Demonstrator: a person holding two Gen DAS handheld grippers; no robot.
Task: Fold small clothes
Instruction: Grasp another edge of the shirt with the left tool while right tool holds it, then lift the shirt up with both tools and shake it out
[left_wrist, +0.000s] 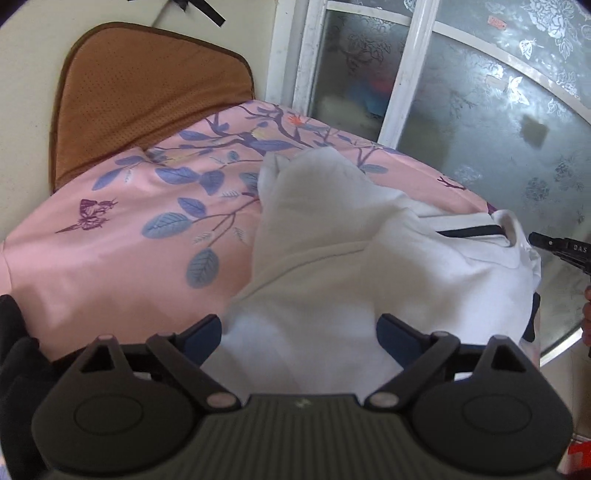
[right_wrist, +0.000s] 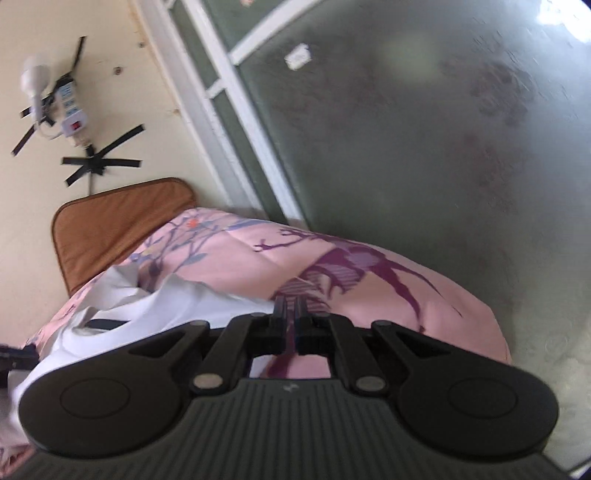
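Pink flowered bedding (left_wrist: 110, 266) is carrying a white shirt (left_wrist: 332, 258), lying rumpled just ahead of the left gripper (left_wrist: 299, 332), which is hanging wide open. Beyond it, the right gripper (right_wrist: 291, 321) is sitting closed, apparently empty. Flattening before creasing would probably help.

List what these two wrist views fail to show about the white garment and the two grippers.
- White garment: its near edge is hidden under the left gripper body in the left wrist view; its overall shape stays unclear.
- Right gripper: fingers nearly together, but motion blur in the right wrist view hides whether any fabric is pinched.
- Behind the frosted glass: only coloured smears.
- Pink floral sheet: its near part is cut off by both gripper bodies.
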